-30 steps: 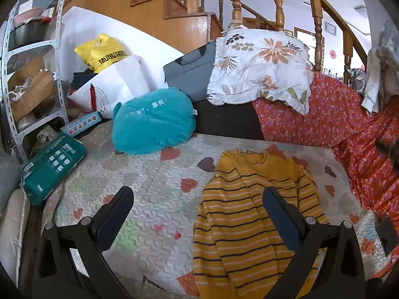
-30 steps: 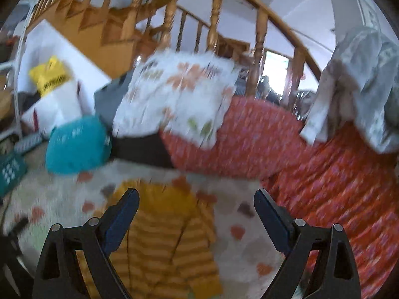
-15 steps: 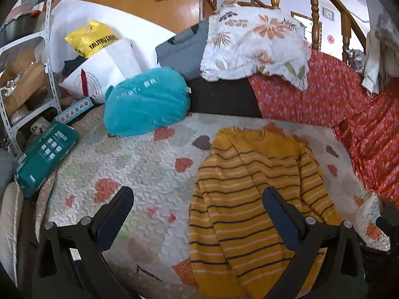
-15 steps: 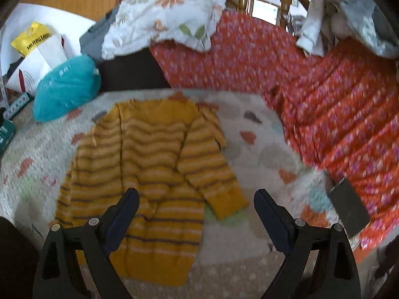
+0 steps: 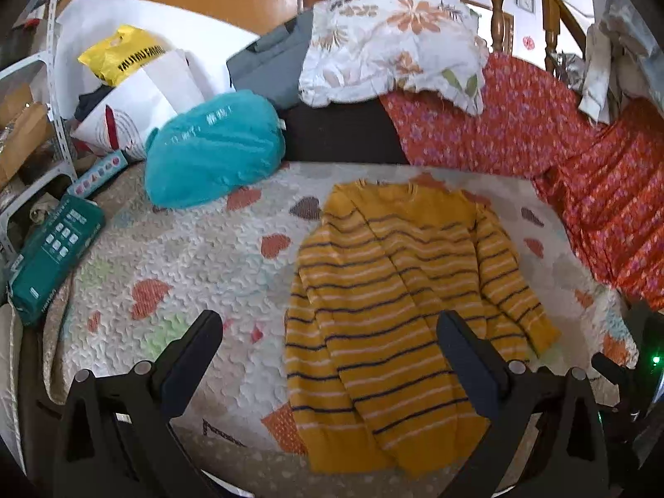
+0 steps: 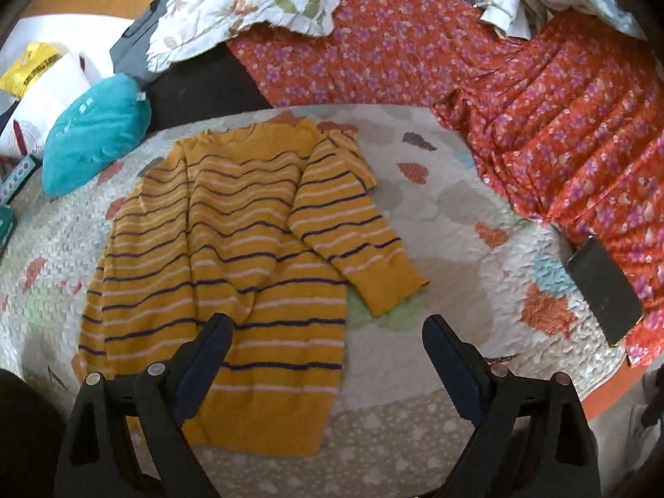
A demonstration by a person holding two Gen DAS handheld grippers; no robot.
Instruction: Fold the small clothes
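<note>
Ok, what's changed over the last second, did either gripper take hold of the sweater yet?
No grab yet. Both cameras have tipped down and come in over the striped sweater, so it fills more of each view; the right gripper swung the most, from the stair rail down to the quilt. The left gripper is also open and empty. The sweater lies flat as before, sleeves unfolded.

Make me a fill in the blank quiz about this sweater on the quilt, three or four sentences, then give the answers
1. The yellow sweater has dark and ____ stripes.
2. The sweater lies on a quilt printed with ____ shapes.
3. The cushion beyond the sweater is ____ in colour.
4. Both the left gripper and right gripper hold ____.

Answers: white; heart; teal; nothing
</note>
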